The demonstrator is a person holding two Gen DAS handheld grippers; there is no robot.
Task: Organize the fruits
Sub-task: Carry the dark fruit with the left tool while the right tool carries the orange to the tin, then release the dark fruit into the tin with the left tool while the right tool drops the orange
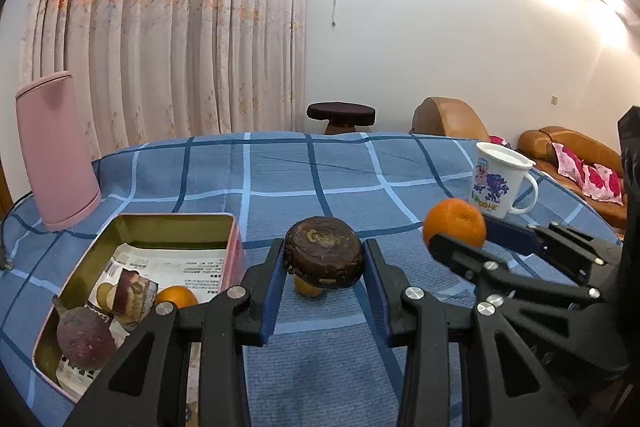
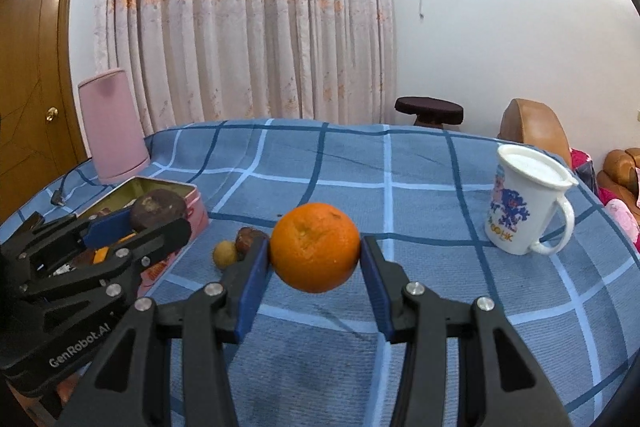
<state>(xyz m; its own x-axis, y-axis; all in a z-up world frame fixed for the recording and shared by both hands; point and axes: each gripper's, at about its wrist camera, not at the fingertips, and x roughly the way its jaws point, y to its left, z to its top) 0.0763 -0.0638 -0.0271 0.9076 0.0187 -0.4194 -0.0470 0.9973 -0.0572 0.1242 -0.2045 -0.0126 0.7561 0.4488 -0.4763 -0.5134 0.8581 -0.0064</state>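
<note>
Two fruits are up in the air at once here. Left gripper (image 1: 324,259) has its fingers clamped on a dark brown, flattish round fruit (image 1: 324,253) (can't tell what kind), held above the blue checked surface (image 1: 320,179), just right of the open tin box (image 1: 176,223). Right gripper (image 2: 316,255) has its fingers pressed on an orange (image 2: 315,247), also lifted clear.

My guess: both go into the tin. I'd drop them in one at a time, lower each close to the paper liner before letting go since round stuff rolls, and aim for the free far end.

Left wrist view shows what's already in the tin: a purplish root-like thing (image 1: 84,337) and a small orange fruit (image 1: 176,297). Right wrist view instead shows two small fruits (image 2: 240,247) on the cloth near the tin, mostly hidden in the other view.
</note>
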